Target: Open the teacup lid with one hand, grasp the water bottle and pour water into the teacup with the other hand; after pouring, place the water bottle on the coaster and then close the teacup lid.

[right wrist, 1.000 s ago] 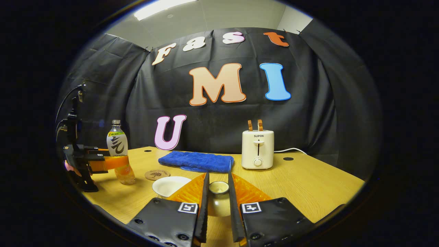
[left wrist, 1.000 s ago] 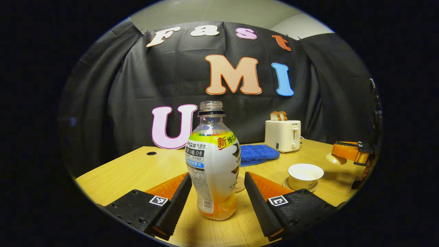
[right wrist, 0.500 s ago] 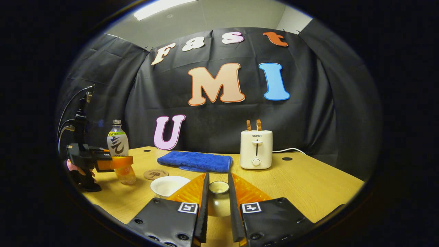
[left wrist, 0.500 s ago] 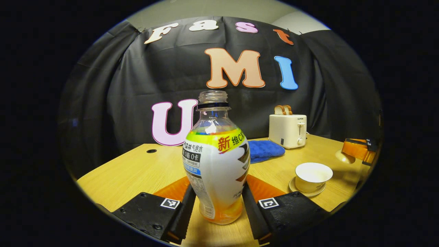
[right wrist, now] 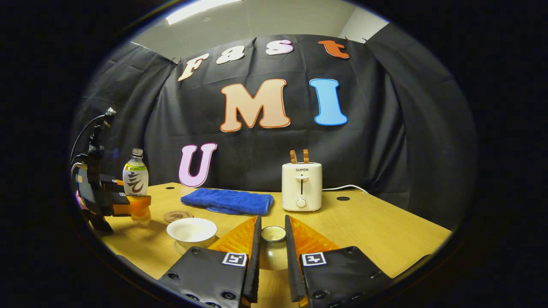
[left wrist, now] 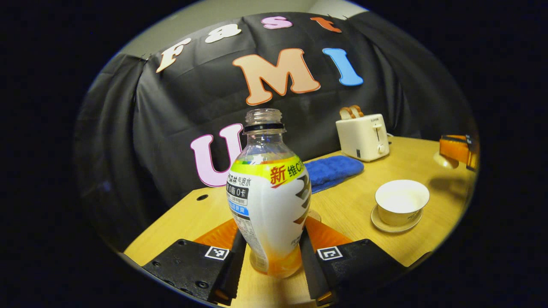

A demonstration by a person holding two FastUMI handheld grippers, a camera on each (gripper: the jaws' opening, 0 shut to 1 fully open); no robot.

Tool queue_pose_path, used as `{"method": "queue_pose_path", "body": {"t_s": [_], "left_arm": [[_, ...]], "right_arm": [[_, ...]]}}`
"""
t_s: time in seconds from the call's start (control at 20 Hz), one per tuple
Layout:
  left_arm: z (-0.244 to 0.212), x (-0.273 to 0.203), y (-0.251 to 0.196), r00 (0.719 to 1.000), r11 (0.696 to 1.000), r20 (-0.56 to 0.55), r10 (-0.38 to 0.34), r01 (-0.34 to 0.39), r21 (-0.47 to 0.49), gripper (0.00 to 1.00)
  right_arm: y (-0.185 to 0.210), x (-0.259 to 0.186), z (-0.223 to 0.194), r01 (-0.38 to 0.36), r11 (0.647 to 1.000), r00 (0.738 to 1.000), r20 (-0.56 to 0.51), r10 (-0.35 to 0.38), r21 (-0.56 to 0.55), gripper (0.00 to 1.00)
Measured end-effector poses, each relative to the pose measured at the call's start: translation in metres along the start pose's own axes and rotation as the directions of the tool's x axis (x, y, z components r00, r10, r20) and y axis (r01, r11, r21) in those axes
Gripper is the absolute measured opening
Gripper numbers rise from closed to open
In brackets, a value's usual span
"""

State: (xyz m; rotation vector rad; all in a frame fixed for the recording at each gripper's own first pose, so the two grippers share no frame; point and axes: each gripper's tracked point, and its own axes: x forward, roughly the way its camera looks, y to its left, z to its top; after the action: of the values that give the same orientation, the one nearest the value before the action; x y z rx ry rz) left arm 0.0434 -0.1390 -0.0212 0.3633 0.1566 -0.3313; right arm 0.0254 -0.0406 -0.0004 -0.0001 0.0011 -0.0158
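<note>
Between the left gripper's point(left wrist: 270, 267) closed fingers, the water bottle point(left wrist: 269, 201) stands upright, open mouth up; right gripper point(right wrist: 271, 273) clamps the lid point(right wrist: 273, 234).

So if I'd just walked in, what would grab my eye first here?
Most likely the uncapped water bottle, looming in the left gripper view, pinched near its base between the left gripper. Next, the open white teacup on its saucer at the table's front, with its lid held just beside it in the right gripper. Behind them, a cream toaster with toast stands beside a folded blue towel.
</note>
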Motion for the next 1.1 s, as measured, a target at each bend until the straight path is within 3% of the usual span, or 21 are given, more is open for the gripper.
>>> {"method": "queue_pose_path", "body": {"t_s": [0.15,0.3,0.35,0.45,0.55,0.8,0.95,1.1], "left_arm": [[0.015,-0.001,0.008,0.997,0.98,0.007,0.074,-0.074,0.186,0.59],[0.026,-0.003,0.008,0.993,0.914,0.024,0.112,-0.112,0.391,0.61],[0.027,-0.003,0.007,0.992,0.878,0.031,0.119,-0.12,0.463,0.59],[0.029,-0.005,0.005,0.989,0.779,0.054,0.135,-0.14,0.612,0.6],[0.026,-0.004,0.003,0.989,0.692,0.064,0.136,-0.141,0.708,0.59],[0.019,0.002,0.001,0.991,0.584,0.035,0.131,-0.106,0.805,0.59],[0.024,0.001,0.002,0.989,0.503,0.046,0.139,-0.11,0.857,0.59],[0.027,0.004,0.002,0.99,0.461,0.044,0.137,-0.103,0.881,0.59]], "right_arm": [[-0.013,0.002,0.0,0.027,1.0,1.0,0.002,-0.027,-0.001,0.32],[-0.022,0.001,0.001,0.046,0.999,0.999,0.003,-0.046,-0.002,0.31],[-0.024,0.002,0.001,0.05,0.999,0.999,0.003,-0.05,-0.002,0.31],[-0.029,0.002,0.001,0.058,0.998,0.998,0.004,-0.058,-0.003,0.32],[-0.033,0.003,0.001,0.068,0.998,0.998,0.004,-0.068,-0.003,0.32],[-0.038,0.004,0.001,0.078,0.997,0.997,0.005,-0.078,-0.004,0.32],[-0.038,0.004,0.001,0.077,0.997,0.997,0.005,-0.077,-0.003,0.32],[-0.039,0.003,0.001,0.078,0.997,0.997,0.004,-0.078,-0.004,0.31]]}}
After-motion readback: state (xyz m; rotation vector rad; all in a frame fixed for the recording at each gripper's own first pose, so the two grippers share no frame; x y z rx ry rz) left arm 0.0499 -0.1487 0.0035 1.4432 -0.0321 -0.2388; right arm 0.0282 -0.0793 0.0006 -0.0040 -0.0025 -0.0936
